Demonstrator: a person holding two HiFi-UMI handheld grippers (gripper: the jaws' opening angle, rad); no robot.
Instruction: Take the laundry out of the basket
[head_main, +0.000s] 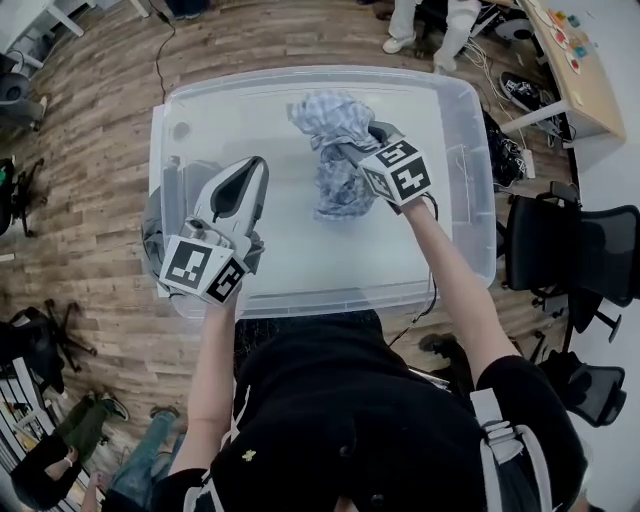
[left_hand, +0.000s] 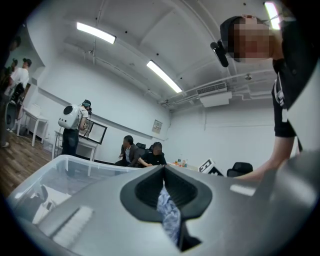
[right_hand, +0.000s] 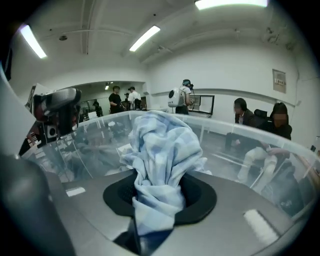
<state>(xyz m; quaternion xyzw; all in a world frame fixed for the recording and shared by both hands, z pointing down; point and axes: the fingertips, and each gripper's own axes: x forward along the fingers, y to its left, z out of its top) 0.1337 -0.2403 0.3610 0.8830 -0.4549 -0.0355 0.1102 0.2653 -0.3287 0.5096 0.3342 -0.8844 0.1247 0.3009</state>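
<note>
a dark grey garment (head_main: 153, 235) bunches at the left end of the clear plastic basket (head_main: 300, 262), which stands on the wooden floor (head_main: 90, 110). over that end the left gripper (head_main: 256, 168) has its jaws clenched together. to the right, the right gripper (head_main: 348, 152) has its jaws grasping a pale blue checked cloth (head_main: 335, 125), which hangs bunched above the basket's middle.

I see only a narrow strip of blue-and-white patterned cloth (left_hand: 168, 212) through the slit of the left gripper (left_hand: 163, 172), whose body covers most of a dull grey garment (head_main: 152, 235) at the clear plastic bin (head_main: 300, 75)'s left wall, while the right gripper (head_main: 352, 152) has its fingertips buried in the bunched light-blue checked cloth (right_hand: 162, 150).
</note>
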